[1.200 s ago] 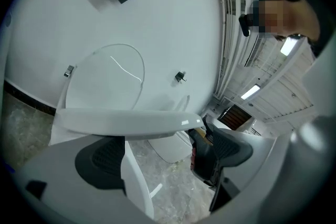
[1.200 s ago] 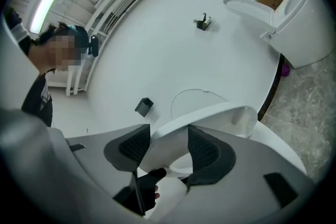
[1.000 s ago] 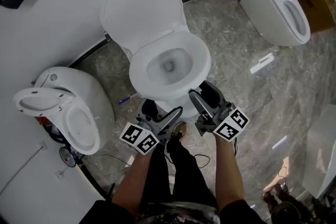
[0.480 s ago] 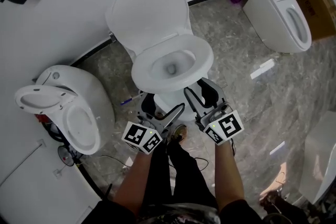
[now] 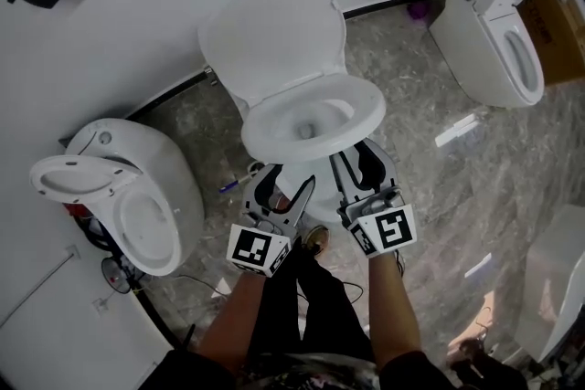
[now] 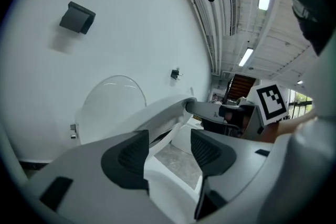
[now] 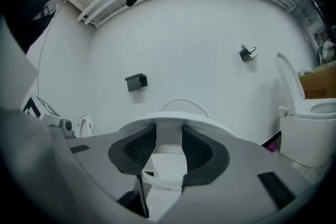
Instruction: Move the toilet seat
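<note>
A white toilet stands in the middle with its lid upright against the wall. The seat ring is tilted, its front lifted a little off the bowl. My right gripper is at the seat's front rim, and in the right gripper view the pads close on that rim. My left gripper is lower, at the bowl's front left. In the left gripper view its jaws are closing with nothing pinched. Beyond them, the raised seat and lid show.
A second toilet with an open lid stands at the left, and a third at the back right beside a cardboard box. A white strip and a pen lie on the stone floor. The person's legs are right below the grippers.
The right gripper has closed onto the seat's front rim, and the seat's front has come up off the bowl. The left gripper's jaws have narrowed and it has shifted slightly right.
</note>
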The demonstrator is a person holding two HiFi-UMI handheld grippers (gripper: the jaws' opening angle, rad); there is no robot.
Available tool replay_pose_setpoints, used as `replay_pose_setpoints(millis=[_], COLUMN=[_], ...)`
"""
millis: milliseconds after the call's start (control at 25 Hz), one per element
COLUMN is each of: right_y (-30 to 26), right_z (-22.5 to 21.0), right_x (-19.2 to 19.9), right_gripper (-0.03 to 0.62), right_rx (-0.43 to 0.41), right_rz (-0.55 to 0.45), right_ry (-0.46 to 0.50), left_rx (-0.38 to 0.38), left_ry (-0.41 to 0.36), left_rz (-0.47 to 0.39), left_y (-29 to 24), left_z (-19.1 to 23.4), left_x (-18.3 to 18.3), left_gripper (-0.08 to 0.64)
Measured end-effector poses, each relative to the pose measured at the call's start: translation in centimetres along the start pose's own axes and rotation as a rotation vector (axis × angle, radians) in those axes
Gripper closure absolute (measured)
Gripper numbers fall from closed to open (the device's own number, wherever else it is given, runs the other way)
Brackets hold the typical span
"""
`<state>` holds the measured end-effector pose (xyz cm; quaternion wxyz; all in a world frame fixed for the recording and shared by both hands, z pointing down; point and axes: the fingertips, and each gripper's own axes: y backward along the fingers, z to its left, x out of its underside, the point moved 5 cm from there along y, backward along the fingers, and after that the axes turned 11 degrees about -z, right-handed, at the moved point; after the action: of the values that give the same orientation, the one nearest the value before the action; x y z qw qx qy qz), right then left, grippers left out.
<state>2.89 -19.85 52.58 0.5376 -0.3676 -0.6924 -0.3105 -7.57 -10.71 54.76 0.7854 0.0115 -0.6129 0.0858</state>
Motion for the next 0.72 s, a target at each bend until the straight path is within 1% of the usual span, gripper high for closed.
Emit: replay_pose_setpoints(millis=[40,120,160,320,440,600,720], right_y=[-0.3,-0.8,-1.2,-2.2,-2.9,-4.2,-5.4], right_z=[0.0,0.1,0.1,0.1,0.3,0.5,0.5], right_x=[-0.1,-0.3,-0.4,-0.6,-0.9,-1.2,-1.5], right_gripper=[0.437,0.437,0.437,0.437,0.439,0.465,0.468], right_rx=[0.009,0.024,0.03,0.053,0.068,0.083,0.082], right_rz=[-0.004,-0.011,-0.015,-0.022,-0.023,-0.039,-0.046], right_ry=[0.002,0.009,0.013,0.022,0.027,0.047,0.058], left_rx=[-0.013,-0.045,-0.056,-0.073,-0.085,-0.089,-0.094], left_ry=[-0.018,-0.05,-0.063,-0.093,-0.094,-0.122,-0.134], left_rz=[0.005,0.009,0.005,-0.008,-0.047,-0.056,-0.065], left_y=[-0.1,-0.3,-0.4,-1.0,-1.4,-1.9,-2.3], left_z=[0.4,1.1,1.5,2.6,3.2,4.1,4.9], left_x=[-0.1,-0.3,-0.5,-0.9,-1.8,-2.5,-3.2], left_gripper=[0.311,0.386,0.411,0.466,0.472,0.482,0.506])
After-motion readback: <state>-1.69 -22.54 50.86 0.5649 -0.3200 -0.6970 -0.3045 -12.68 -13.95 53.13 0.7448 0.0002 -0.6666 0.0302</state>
